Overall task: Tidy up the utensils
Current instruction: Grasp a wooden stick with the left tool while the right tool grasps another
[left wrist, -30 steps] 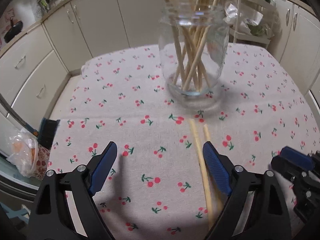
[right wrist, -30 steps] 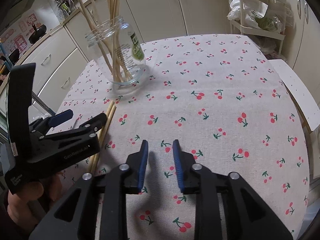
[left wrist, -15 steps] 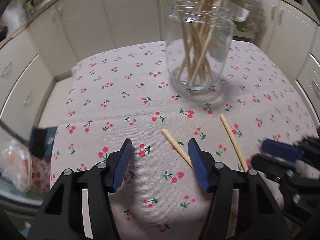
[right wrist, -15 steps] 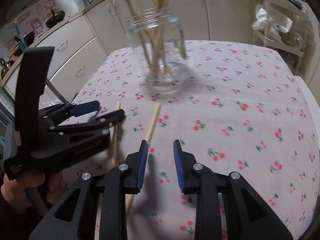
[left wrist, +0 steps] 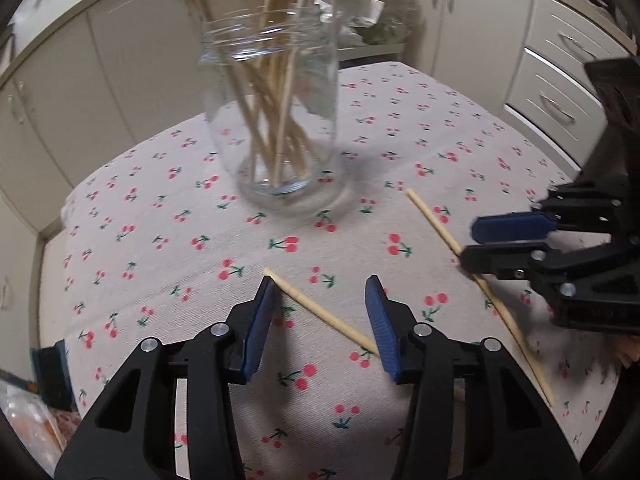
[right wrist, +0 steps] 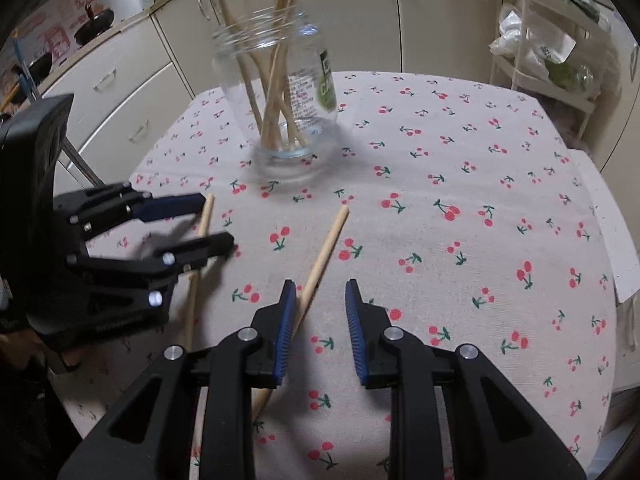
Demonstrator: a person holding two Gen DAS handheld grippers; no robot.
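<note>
A clear glass jar [left wrist: 276, 112] holding several wooden chopsticks stands on the cherry-print tablecloth [left wrist: 160, 240]; it also shows in the right wrist view [right wrist: 284, 92]. Two loose chopsticks lie on the cloth in front of it. My left gripper [left wrist: 322, 324] is open, its jaws on either side of one chopstick [left wrist: 320, 312]. My right gripper [right wrist: 320, 328] is open, low over the cloth, with the other chopstick [right wrist: 320, 260] passing by its left finger. The right gripper also shows in the left wrist view [left wrist: 508, 244] over that chopstick [left wrist: 504, 312]. The left gripper shows in the right wrist view [right wrist: 204, 224] around its chopstick [right wrist: 196, 284].
Cream kitchen cabinets [left wrist: 120, 60] surround the table. A white wire rack with bags [right wrist: 552, 48] stands at the back right. The table edge drops off on the left [left wrist: 52, 240] and on the right [right wrist: 616, 264]. A plastic bag [left wrist: 24, 420] lies low at the left.
Both grippers have swung towards the chopsticks. The two chopsticks, side by side a second ago, now lie apart. The left jaws have narrowed around one. The right jaws have widened a little.
</note>
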